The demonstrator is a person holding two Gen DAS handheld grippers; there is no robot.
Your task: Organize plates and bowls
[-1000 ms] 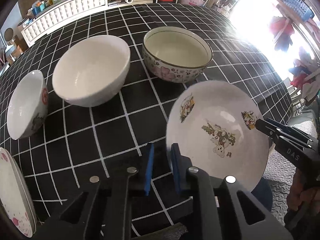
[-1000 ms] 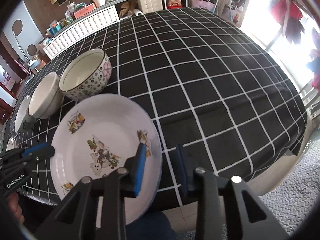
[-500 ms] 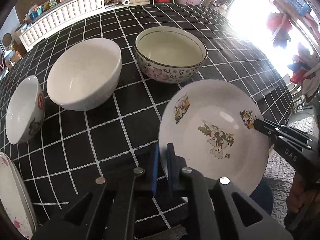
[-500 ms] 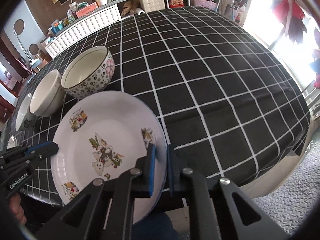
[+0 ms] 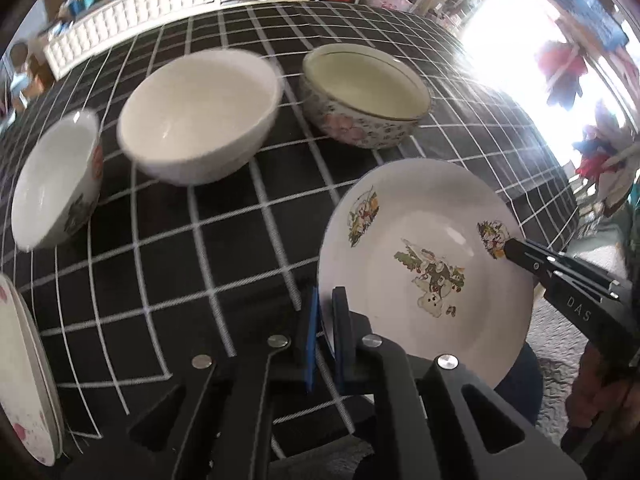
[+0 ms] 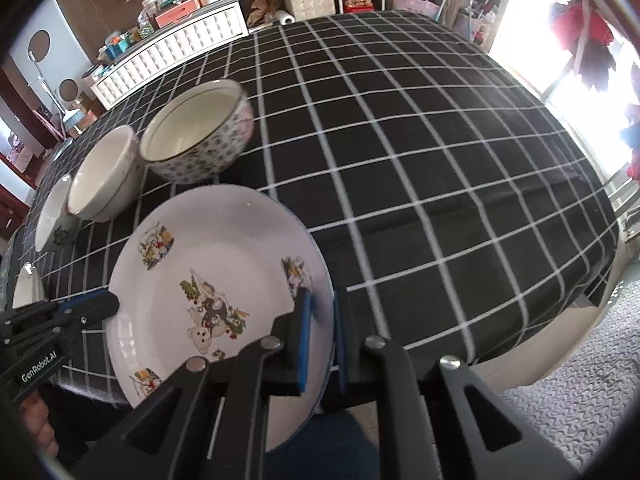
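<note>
Both tools have closed since a second ago: left tool (image 5: 325, 334) and right tool (image 6: 320, 334) now pinch the cartoon plate (image 6: 216, 304) by opposite rims at the tabletop (image 6: 400, 184) edge, apparently lifted, ready for stacking.

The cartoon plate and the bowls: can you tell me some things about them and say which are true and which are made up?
1. Both tongs pinch the cartoon plate. True: left tongs and right tongs grip opposite rims.
2. The flowered bowl holds soup. False: it is empty.
3. Three bowls stand on the black checked tablecloth. True: the plain white bowl is in the middle, the small bowl at one end.
4. The cartoon plate lies flat on the table. False: it is held tilted at the table's edge.
</note>
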